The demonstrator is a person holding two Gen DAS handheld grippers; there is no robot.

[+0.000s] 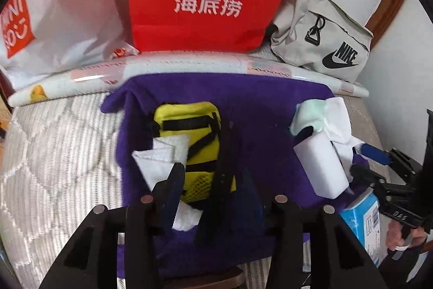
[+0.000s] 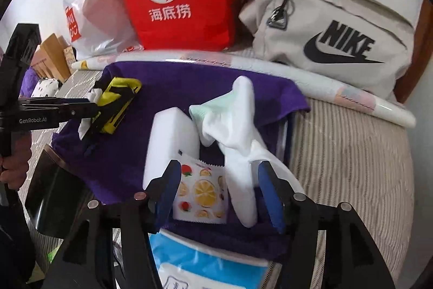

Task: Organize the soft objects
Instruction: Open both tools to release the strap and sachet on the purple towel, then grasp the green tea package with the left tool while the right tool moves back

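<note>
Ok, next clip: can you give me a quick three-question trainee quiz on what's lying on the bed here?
1. True or false: the yellow pouch lies on the purple cloth.
2. What sits between the open fingers of the right gripper?
A. a fruit-print packet and a white sock
B. a mug
C. a shoe
3. Which brand name is printed on the grey bag?

Key: 1 true; 2 A; 3 Nike.
</note>
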